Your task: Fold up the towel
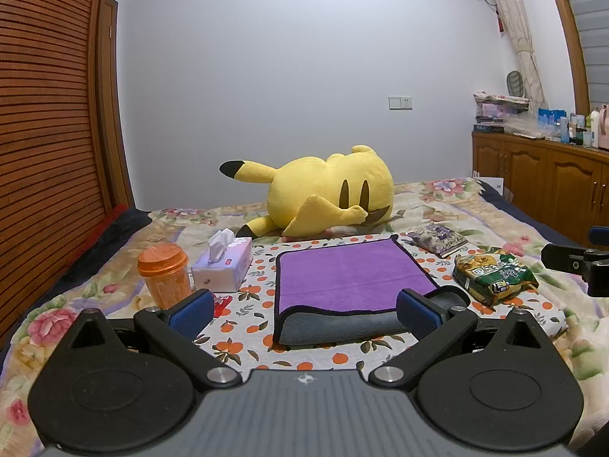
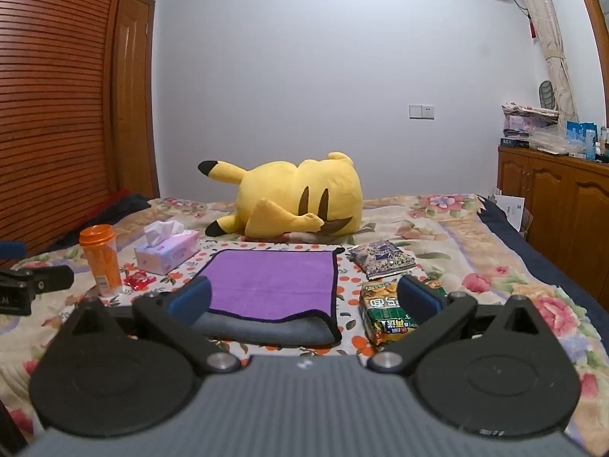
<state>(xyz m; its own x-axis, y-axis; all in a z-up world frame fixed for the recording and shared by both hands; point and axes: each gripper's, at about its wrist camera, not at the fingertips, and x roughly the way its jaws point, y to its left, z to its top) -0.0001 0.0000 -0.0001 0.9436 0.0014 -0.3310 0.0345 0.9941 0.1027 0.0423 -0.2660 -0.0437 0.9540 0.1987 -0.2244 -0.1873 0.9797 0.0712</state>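
A purple towel [image 1: 350, 276] with a grey underside and black edging lies folded over on an orange-print cloth [image 1: 243, 346] spread on the bed; its grey fold faces me. The same towel [image 2: 272, 280] appears in the right wrist view. My left gripper [image 1: 304, 314] stands open just short of the towel's near edge, blue pads wide apart, nothing between them. My right gripper [image 2: 304, 301] is open too, its left pad in front of the towel's near left corner and its right pad in front of a snack bag. Each gripper's tip shows at the other view's edge.
An orange-lidded cup [image 1: 164, 276], a tissue box [image 1: 224, 268] and a red wrapper [image 2: 139, 280] sit left of the towel. A green noodle packet [image 1: 495, 276] and a purple snack bag [image 1: 437, 240] lie to its right. A yellow plush toy [image 1: 323, 200] rests behind. A wooden cabinet [image 1: 540, 179] stands at right.
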